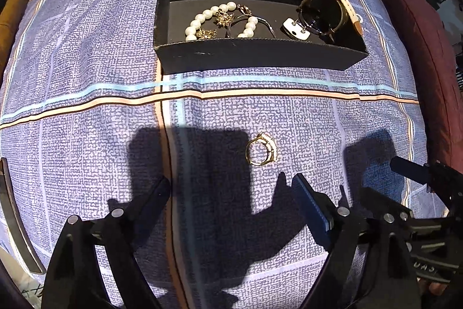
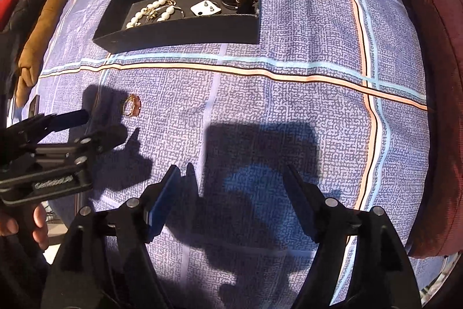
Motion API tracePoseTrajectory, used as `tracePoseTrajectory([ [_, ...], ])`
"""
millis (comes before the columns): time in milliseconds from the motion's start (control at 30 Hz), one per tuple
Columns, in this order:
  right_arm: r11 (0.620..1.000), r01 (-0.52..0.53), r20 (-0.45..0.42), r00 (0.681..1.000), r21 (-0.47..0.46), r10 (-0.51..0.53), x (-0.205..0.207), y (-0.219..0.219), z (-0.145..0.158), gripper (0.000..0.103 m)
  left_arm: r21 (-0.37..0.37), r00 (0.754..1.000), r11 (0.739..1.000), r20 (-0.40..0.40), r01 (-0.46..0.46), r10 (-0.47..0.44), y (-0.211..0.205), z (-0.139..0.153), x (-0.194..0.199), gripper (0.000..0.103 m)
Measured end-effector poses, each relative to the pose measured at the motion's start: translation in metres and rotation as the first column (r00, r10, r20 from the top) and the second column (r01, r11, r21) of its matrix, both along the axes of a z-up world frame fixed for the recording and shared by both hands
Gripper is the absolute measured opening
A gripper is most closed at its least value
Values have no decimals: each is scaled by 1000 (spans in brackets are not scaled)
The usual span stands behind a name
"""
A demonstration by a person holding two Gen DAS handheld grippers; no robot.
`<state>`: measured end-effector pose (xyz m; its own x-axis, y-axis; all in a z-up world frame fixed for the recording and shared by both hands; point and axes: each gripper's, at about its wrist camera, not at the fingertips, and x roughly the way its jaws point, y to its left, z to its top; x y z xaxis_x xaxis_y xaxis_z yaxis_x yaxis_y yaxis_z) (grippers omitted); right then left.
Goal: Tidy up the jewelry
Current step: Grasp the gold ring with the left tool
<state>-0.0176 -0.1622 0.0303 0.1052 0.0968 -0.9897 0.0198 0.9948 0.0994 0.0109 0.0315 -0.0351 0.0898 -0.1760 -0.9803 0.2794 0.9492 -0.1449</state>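
A gold ring (image 1: 261,149) lies on the blue checked cloth, just ahead of my left gripper (image 1: 231,184), which is open and empty. The ring also shows in the right wrist view (image 2: 132,105), far left of my right gripper (image 2: 231,175), which is open and empty above bare cloth. A black box (image 1: 254,57) stands further back. It holds a pearl bracelet (image 1: 202,19), gold pieces (image 1: 223,18), a white earring card (image 1: 295,28) and a watch (image 1: 327,12) with a tan strap. The box also shows in the right wrist view (image 2: 185,31).
A dark red cushion (image 2: 434,77) lies along the right edge of the cloth. A tan cushion (image 2: 43,28) lies at the left. My left gripper's body (image 2: 52,158) shows at the left of the right wrist view.
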Motion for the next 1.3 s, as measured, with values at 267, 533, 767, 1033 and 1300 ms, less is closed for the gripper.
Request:
tracePoseTrajectory([
  [267, 1000, -10, 26, 1000, 15, 10, -5, -9, 12, 73, 33, 998, 998, 6, -59, 59, -11, -11, 8, 84],
  [533, 999, -28, 5, 1000, 28, 28, -2, -20, 9, 73, 101, 996, 991, 31, -85, 82, -36, -24, 10, 92],
  [767, 997, -56, 0, 998, 44, 56, 7, -16, 4, 74, 97, 993, 992, 86, -83, 75, -37, -22, 0, 75],
  [1033, 996, -64, -5, 998, 60, 65, 8, -10, -1, 74, 61, 993, 995, 91, -81, 76, -25, -8, 2, 27],
  [1300, 991, -105, 5, 995, 84, 105, 13, 12, -1, 74, -8, 997, 998, 50, -66, 66, -5, 7, -8, 23],
])
